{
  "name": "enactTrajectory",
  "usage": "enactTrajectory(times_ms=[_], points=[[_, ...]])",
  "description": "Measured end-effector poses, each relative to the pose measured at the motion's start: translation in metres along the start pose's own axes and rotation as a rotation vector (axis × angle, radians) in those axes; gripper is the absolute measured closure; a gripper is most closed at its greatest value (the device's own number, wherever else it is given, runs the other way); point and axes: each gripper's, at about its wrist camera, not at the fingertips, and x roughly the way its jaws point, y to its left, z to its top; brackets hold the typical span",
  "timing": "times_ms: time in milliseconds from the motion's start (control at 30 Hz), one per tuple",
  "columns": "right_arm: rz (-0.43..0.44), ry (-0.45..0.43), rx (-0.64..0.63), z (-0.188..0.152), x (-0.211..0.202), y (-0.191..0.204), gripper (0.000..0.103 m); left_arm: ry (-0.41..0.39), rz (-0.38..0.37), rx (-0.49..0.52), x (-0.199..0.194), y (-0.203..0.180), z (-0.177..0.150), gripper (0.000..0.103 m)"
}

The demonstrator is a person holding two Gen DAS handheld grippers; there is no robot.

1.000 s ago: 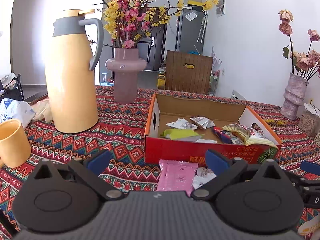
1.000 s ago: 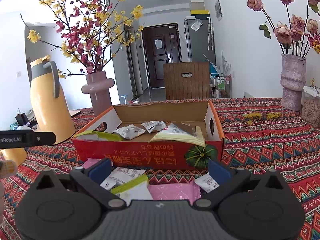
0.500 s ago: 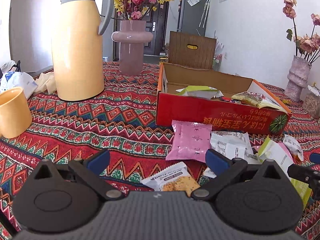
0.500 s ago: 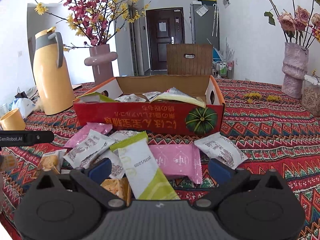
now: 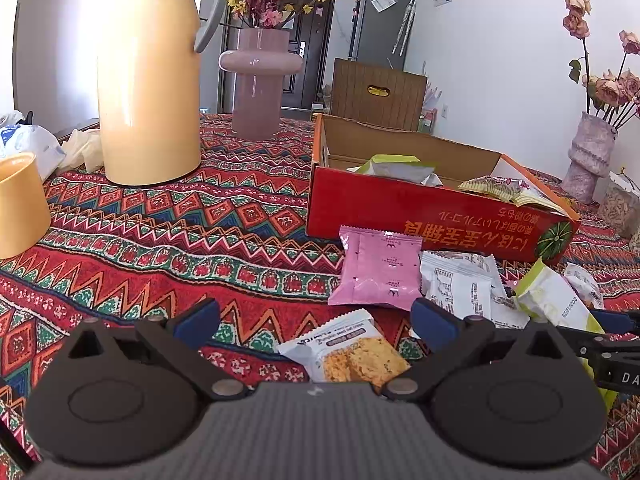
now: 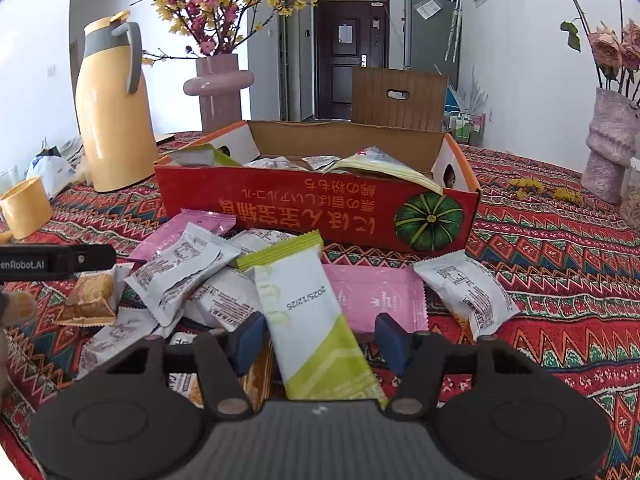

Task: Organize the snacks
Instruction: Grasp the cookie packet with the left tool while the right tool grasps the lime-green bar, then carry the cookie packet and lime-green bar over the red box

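Before the red cardboard box (image 6: 316, 208), the right gripper (image 6: 318, 338) straddles the green-white packet (image 6: 308, 320), fingers apart; the left gripper (image 5: 316, 320) gapes wide, empty.

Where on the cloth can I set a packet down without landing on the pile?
Bare cloth lies between the yellow jug and the red box, reaching toward the left claw. Another patch lies right of the box, toward the grey vase. It is crowded in front of the box, where packets overlap around the green packet.
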Motion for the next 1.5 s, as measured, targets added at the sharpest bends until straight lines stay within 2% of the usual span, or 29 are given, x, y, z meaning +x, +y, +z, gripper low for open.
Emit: enactTrajectory(times_ms=[133, 333, 600, 767, 933, 1067, 1267, 1367, 1467, 1500], points=[[0.001, 0.029, -0.032, -0.001, 0.005, 0.004, 0.064, 0.007, -0.006, -0.011, 0.001, 0.001, 0.0, 0.0], [0.003, 0.006, -0.011, -0.005, -0.003, 0.004, 0.065, 0.014, -0.008, -0.021, 0.002, 0.002, 0.0, 0.0], [-0.016, -0.07, 0.058, -0.004, -0.023, -0.006, 0.066, 0.039, 0.002, -0.006, 0.005, 0.0, 0.002, 0.0], [-0.034, -0.097, 0.093, -0.005, -0.032, -0.015, 0.066, 0.085, 0.027, 0.0, 0.003, -0.004, 0.006, 0.0], [-0.033, -0.101, 0.111, -0.009, -0.034, -0.021, 0.066, 0.174, 0.078, -0.008, 0.011, -0.008, 0.005, 0.0], [-0.025, -0.101, 0.117, -0.011, -0.035, -0.022, 0.066, 0.205, 0.108, -0.023, 0.015, -0.013, 0.005, 0.0], [-0.021, -0.1, 0.127, -0.014, -0.035, -0.023, 0.066, 0.233, 0.11, -0.023, 0.017, -0.017, 0.002, 0.01], [-0.019, -0.099, 0.131, -0.015, -0.035, -0.023, 0.066, 0.232, 0.118, -0.012, 0.016, -0.018, 0.001, 0.019], [-0.015, -0.098, 0.133, -0.016, -0.036, -0.023, 0.066, 0.221, 0.116, 0.003, 0.012, -0.019, 0.001, 0.037], [-0.014, -0.097, 0.133, -0.017, -0.036, -0.023, 0.066, 0.216, 0.115, 0.007, 0.011, -0.019, 0.001, 0.048]])
